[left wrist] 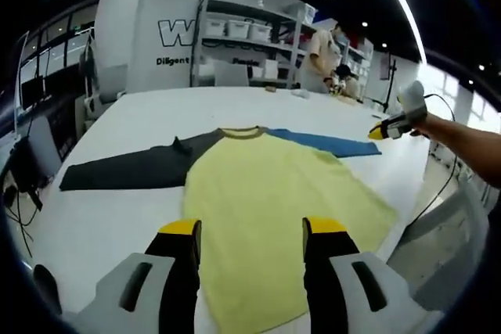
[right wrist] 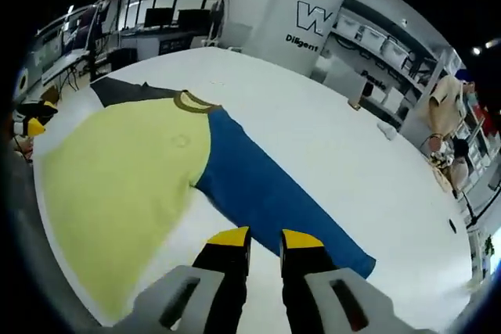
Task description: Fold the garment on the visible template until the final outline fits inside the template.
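Note:
A long-sleeved shirt lies flat on the white table (left wrist: 156, 115). It has a yellow body (left wrist: 274, 185), a dark grey sleeve (left wrist: 125, 170) stretched left and a blue sleeve (left wrist: 329, 143) stretched right. My left gripper (left wrist: 250, 228) hovers open over the shirt's hem, with nothing between its fingers. My right gripper (right wrist: 266, 238) hangs just above the blue sleeve (right wrist: 266, 185), near the cuff end. Its jaws stand close together with nothing between them. It also appears at the table's right side as the right gripper (left wrist: 387, 127), held by a person's arm. The left gripper (right wrist: 27, 125) peeks in at the left edge.
Shelves with white bins (left wrist: 243, 33) stand behind the table's far end, where a person (left wrist: 325, 56) is standing. A small white object (right wrist: 389, 131) lies on the table's far part. Chairs and desks (left wrist: 43, 150) line the left side. The table edge runs close to the hem.

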